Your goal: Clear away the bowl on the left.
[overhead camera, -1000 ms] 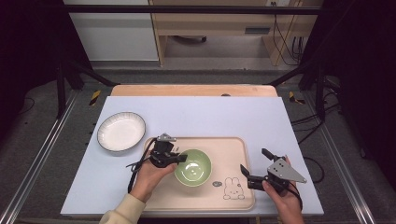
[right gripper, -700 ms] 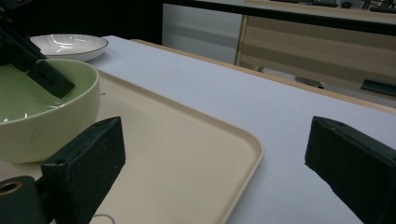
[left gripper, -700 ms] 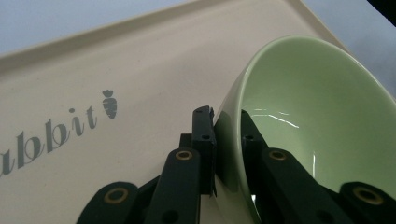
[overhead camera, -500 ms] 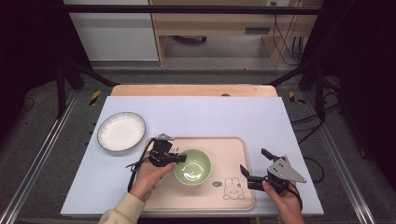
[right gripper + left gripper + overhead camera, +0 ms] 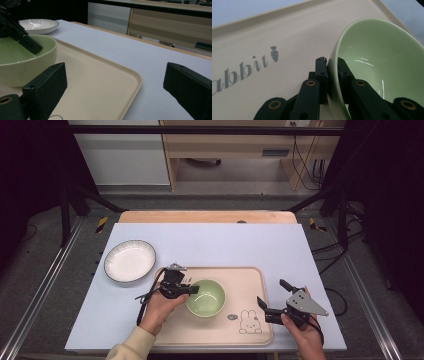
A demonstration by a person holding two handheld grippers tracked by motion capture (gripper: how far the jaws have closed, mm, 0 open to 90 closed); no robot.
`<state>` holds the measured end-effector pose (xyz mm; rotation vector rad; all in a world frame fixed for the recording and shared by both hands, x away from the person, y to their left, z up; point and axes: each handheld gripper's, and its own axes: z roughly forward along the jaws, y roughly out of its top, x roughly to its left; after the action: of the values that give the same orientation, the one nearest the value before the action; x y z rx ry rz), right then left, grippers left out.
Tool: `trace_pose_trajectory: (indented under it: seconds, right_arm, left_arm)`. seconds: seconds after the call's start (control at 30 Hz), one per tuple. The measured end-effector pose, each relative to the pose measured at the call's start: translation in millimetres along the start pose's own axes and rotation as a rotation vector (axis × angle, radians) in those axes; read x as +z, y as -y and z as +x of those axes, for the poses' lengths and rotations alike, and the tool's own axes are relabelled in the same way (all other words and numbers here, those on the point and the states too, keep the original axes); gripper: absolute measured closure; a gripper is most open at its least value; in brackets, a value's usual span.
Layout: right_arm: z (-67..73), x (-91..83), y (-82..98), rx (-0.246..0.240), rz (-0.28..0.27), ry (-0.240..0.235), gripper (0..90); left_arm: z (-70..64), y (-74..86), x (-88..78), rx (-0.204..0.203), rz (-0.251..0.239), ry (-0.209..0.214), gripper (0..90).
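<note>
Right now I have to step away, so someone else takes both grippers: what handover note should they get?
Left gripper: shut on the rim of the green bowl, one jaw inside, one outside.
Right gripper: open, holding nothing, at the right edge of the beige tray.
The bowl sits on the tray; the white plate lies apart on the mat, to the tray's left.
Done: the bowl is gripped. Left: probably lifting and moving it, perhaps toward the plate.

light: even, overhead, dark beyond pale blue table mat [image 5: 210,245] | glare: streaks inside glossy pale green ceramic bowl [image 5: 382,62] | shadows: soft | blur: near black jaws, right gripper view
</note>
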<state>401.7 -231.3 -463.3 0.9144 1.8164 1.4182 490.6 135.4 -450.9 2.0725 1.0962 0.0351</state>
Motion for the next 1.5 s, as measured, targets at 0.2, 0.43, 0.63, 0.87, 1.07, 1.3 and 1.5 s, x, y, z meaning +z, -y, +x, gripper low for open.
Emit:
trace_pose_trajectory:
  seconds: [0.2, 0.43, 0.63, 0.87, 1.07, 1.3, 1.5]
  right_arm:
    - [0.2, 0.1, 0.0, 0.003, 0.000, -0.002, 5.2]
    - [0.3, 0.1, 0.0, 0.002, 0.002, -0.003, 5.1]
    - [0.8, 0.4, 0.1, 0.001, 0.004, -0.006, 5.1]
    - [-0.2, 0.5, -0.1, -0.002, 0.004, -0.004, 5.1]
    - [0.1, 1.0, 0.1, -0.001, 0.009, -0.001, 5.0]
    - [0.2, 1.4, 0.1, -0.002, 0.011, 0.002, 5.0]
    - [0.0, 1.7, 0.4, 0.000, 0.013, 0.002, 4.9]
  left_arm:
    - [-0.8, 0.3, 0.3, 0.008, -0.003, -0.009, 82.5]
    - [-4.4, 0.9, 0.2, 0.032, -0.005, -0.035, 82.9]
    - [-6.1, 1.2, -0.2, 0.056, 0.000, -0.050, 83.1]
    - [-6.8, 1.1, -0.6, 0.064, 0.000, -0.055, 82.9]
    - [-7.4, 1.2, -0.9, 0.062, 0.001, -0.056, 82.7]
    - [-7.8, 0.6, -1.4, 0.070, 0.007, -0.063, 82.6]
    - [-16.4, -2.8, -8.0, 0.117, -0.055, -0.087, 66.9]
